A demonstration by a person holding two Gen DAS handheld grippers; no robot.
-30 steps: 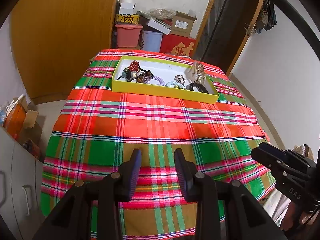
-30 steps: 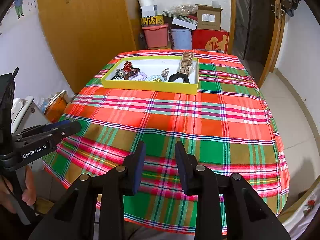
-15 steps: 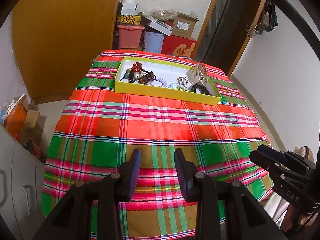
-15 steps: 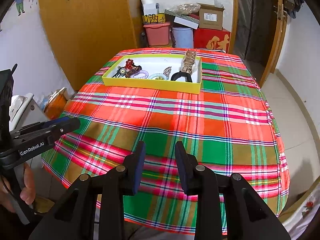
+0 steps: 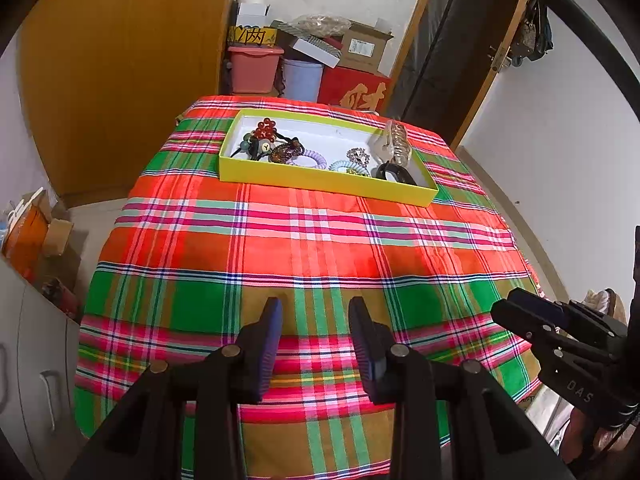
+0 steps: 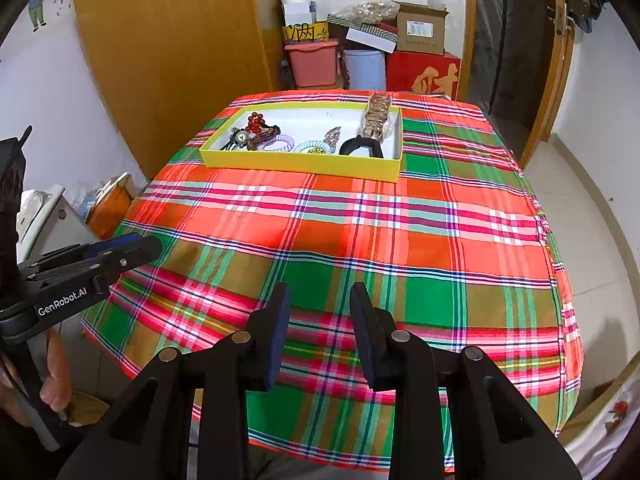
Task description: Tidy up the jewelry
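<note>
A yellow tray (image 5: 320,180) (image 6: 300,165) sits at the far end of the plaid-covered table (image 5: 304,248) (image 6: 344,232). In it lie red beads (image 5: 266,129) (image 6: 255,121), a lilac hair tie (image 5: 314,157) (image 6: 280,145), a pale blue hair tie (image 5: 342,165), a sparkly brooch (image 5: 357,155) (image 6: 332,135), a black clip (image 5: 394,171) (image 6: 360,146) and a gold link bracelet (image 5: 400,140) (image 6: 376,116). My left gripper (image 5: 315,312) hangs open over the near table edge, holding nothing. My right gripper (image 6: 319,300) is likewise open and holds nothing, far from the tray.
Boxes, a pink bin (image 6: 314,62) and a blue bucket (image 6: 366,69) are stacked behind the table beside a wooden wardrobe (image 6: 172,52). A grey cabinet (image 5: 32,352) stands at the left. A door (image 6: 516,32) is at the right.
Both views have shifted slightly, with the tray sitting a little lower and nearer in the picture than a second ago. Both sets of jaws keep the same gap.
</note>
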